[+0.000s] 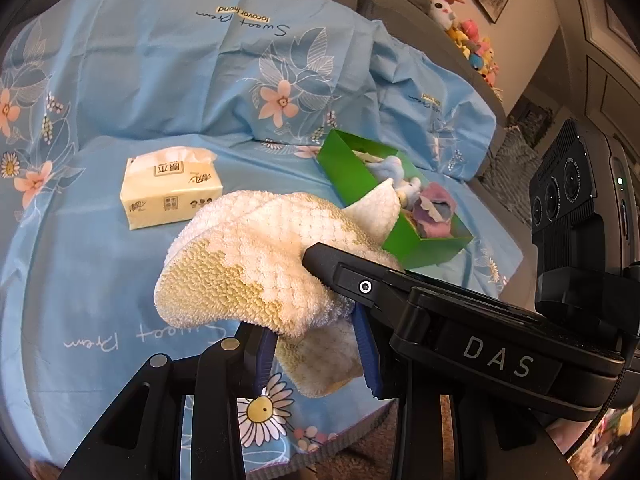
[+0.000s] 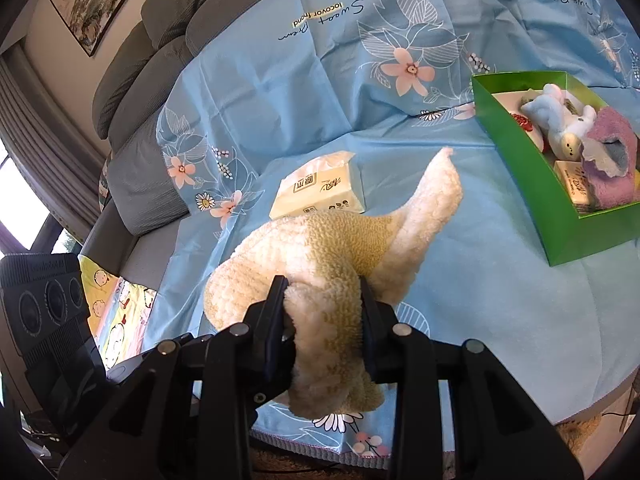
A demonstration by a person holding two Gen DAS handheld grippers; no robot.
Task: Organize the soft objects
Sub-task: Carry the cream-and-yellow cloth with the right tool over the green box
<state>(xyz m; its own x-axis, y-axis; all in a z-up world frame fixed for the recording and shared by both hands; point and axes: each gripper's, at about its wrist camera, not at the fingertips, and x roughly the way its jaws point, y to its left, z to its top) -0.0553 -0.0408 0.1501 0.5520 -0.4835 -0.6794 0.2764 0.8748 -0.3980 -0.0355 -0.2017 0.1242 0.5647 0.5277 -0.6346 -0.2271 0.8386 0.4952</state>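
A cream and yellow fluffy towel [image 1: 256, 264] hangs bunched above the blue floral sheet [image 1: 120, 92], gripped from two sides. My left gripper [image 1: 314, 340] is shut on its lower fold between blue pads. My right gripper [image 2: 322, 292] is shut on a thick bunch of the towel [image 2: 320, 248]; it comes in from the right in the left wrist view [image 1: 320, 260]. A loose corner of the towel points toward the green box [image 2: 520, 152], which holds a blue plush toy [image 2: 560, 124], a purple cloth [image 2: 616, 148] and a small tissue pack [image 2: 576, 188].
A yellow tissue pack [image 1: 172, 188] lies on the sheet left of the towel, also in the right wrist view [image 2: 320, 192]. Grey sofa cushions [image 2: 168, 20] rise behind. A pile of plush toys [image 1: 476, 48] sits far right. The sheet's front edge [image 2: 320, 444] drops off just below the grippers.
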